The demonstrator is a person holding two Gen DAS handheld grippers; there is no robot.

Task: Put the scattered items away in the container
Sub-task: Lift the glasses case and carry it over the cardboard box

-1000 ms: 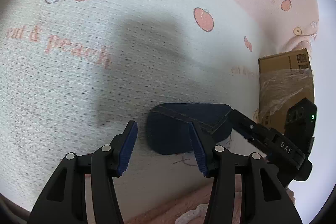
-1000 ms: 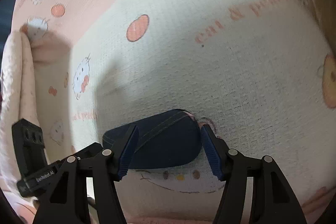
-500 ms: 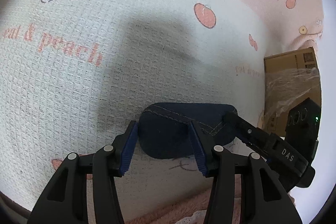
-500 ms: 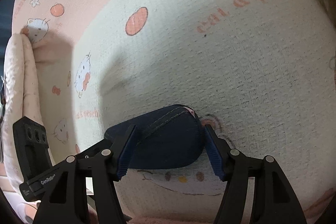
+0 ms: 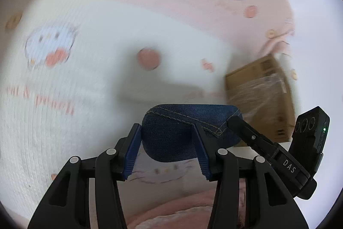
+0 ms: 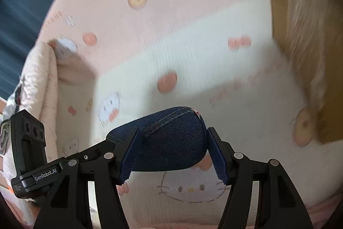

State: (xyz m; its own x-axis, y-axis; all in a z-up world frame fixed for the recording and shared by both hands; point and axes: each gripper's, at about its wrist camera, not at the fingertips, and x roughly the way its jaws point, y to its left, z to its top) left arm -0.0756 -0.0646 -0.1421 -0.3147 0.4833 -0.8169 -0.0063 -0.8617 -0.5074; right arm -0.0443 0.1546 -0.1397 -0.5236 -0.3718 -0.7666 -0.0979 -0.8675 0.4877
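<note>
A dark blue denim pouch (image 5: 188, 121) with tan stitching hangs in the air above the blanket, held at both ends. My left gripper (image 5: 167, 134) is shut on its left end, blue pads pressed on both sides. My right gripper (image 6: 172, 132) is shut on the other end of the denim pouch (image 6: 175, 147). In the left wrist view the right gripper's finger (image 5: 253, 136) reaches in from the right. The right wrist view shows the left gripper's body (image 6: 32, 156) at the lower left. A brown cardboard box (image 5: 263, 98) wrapped in clear film stands at the right; it is blurred in the right wrist view (image 6: 304, 35).
A pink and white cartoon-cat blanket (image 5: 85, 70) covers the surface below. Its folded edge (image 6: 40, 78) rises at the left, with a dark blue curtain (image 6: 25, 3) behind. A pink fluffy fabric (image 5: 184, 211) lies along the near edge.
Both grippers have risen together with the denim pouch, lifting it off the blanket. The blanket now looks farther off and blurred, and the box is more in view.
</note>
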